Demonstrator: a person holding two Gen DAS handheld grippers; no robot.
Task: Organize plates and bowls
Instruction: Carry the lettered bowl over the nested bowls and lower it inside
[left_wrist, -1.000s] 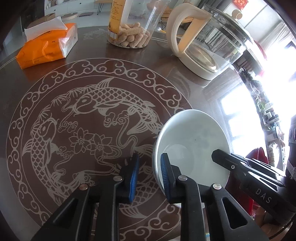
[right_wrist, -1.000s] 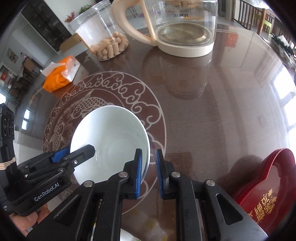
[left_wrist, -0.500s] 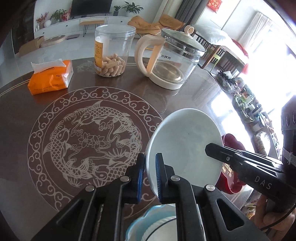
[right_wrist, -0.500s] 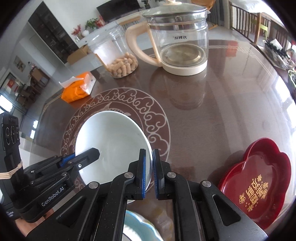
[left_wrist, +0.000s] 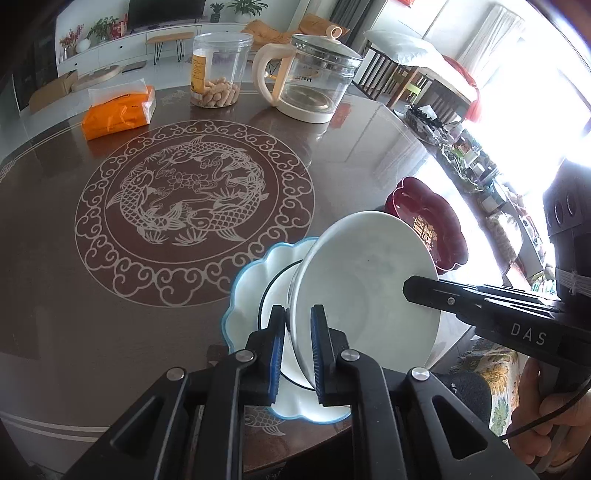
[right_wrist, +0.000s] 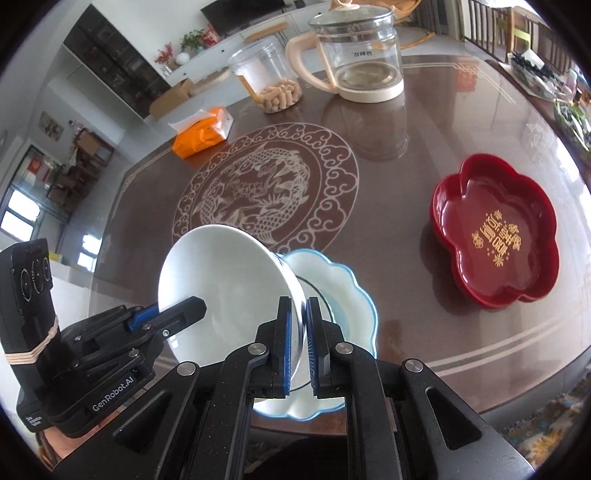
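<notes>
White bowl (left_wrist: 364, 291) hangs in the air, its rim pinched on opposite sides by the left gripper (left_wrist: 298, 343) and right gripper (right_wrist: 299, 341). Uneven pull could twist it free onto the scalloped plate (right_wrist: 343, 284) just below the jaws; farther out, the red dish (right_wrist: 496, 225) looks safe

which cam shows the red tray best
The right wrist view: the red flower-shaped tray lies whole and unblocked on the table, gold lettering visible. In the left wrist view the lifted white bowl hides part of it.
</notes>
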